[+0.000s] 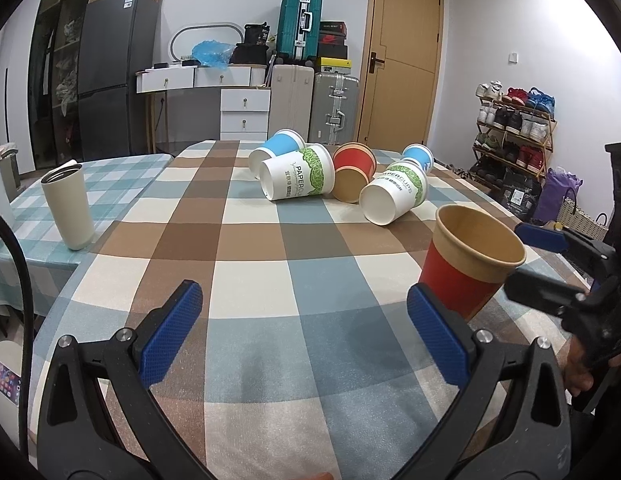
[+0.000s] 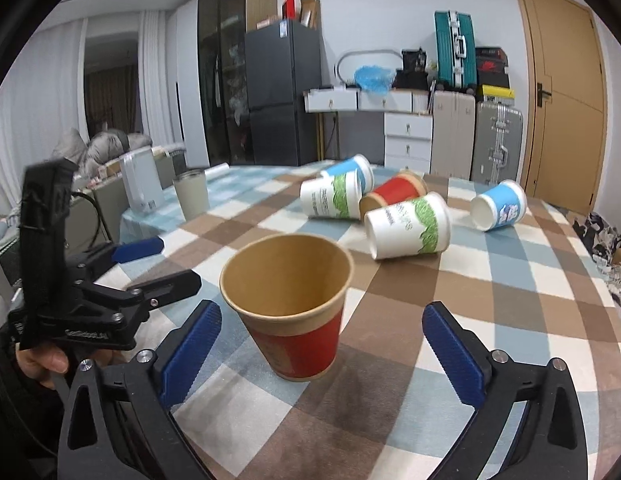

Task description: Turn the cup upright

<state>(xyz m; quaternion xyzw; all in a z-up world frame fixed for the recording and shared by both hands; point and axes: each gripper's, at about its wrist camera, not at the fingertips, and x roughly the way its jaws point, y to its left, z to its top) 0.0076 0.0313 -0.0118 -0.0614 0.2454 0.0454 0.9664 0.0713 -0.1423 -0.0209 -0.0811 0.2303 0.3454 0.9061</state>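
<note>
Nearest in the right wrist view, we find the right gripper (image 2: 322, 344) with jaws spread wide and released; the red cup (image 2: 294, 304) stands mouth-up on the checked counter (image 2: 510, 320) between the blue pads, touching neither as far as we can tell. The cup sits close to the left pad, so we judge a sideways withdrawal could clip its wall and topple it, the paper shell likely being light. The left gripper (image 1: 306, 336), also released and empty, hovers just left of the cup; any drift rightward carries the same risk. Farther off, five paper cups (image 2: 408, 224) lie on their sides in a loose cluster; being round, they may roll when approached. A beige tumbler (image 1: 68, 206) stands far left, well apart.
</note>
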